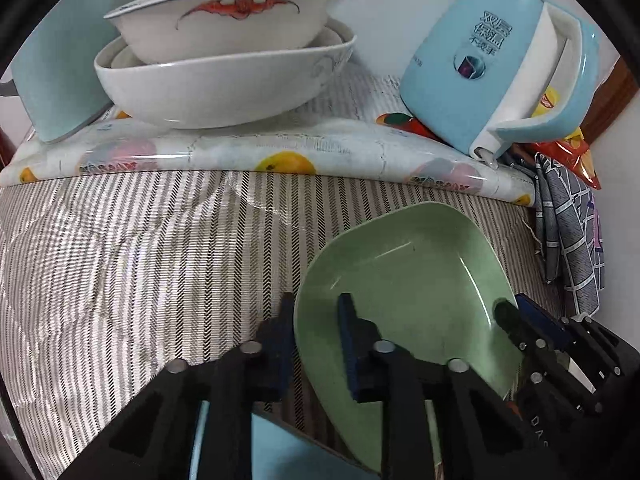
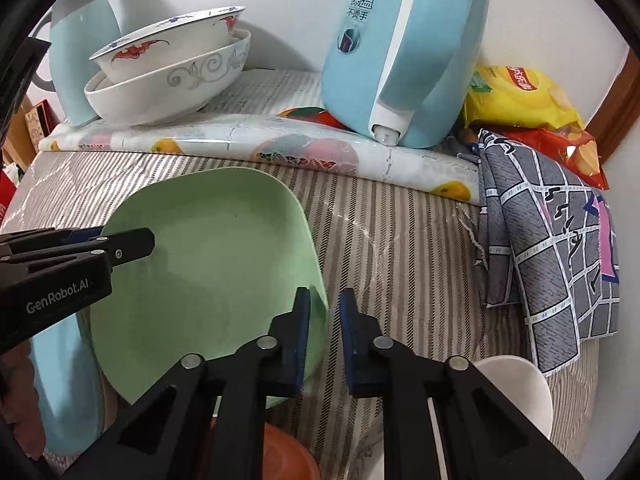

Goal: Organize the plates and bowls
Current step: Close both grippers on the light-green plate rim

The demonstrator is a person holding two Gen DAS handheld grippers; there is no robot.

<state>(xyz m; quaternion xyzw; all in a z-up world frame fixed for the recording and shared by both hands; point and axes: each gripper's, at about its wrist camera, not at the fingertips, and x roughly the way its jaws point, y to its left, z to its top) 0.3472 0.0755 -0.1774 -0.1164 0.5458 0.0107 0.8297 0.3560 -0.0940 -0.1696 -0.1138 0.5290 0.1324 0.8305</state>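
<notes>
Left wrist view: left tongs [image 1: 316, 344] clamp green plate [image 1: 408, 276] rim at its 9 o'clock; right tongs [image 2: 325, 340] clamp the 3 o'clock rim. Plate sits tilted on striped cloth [image 1: 140, 260]. Open cloth toward 9 o'clock. At 12, two stacked bowls [image 1: 228, 60] on a fruit-print mat [image 1: 240, 152]; kettle [image 1: 492, 68] at 1.

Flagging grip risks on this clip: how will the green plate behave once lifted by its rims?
The green plate looks stiff, matte and probably light plastic, so unlikely to shatter. Held only at opposite rims by the left tongs and right tongs, it may pivot or slip.
</notes>
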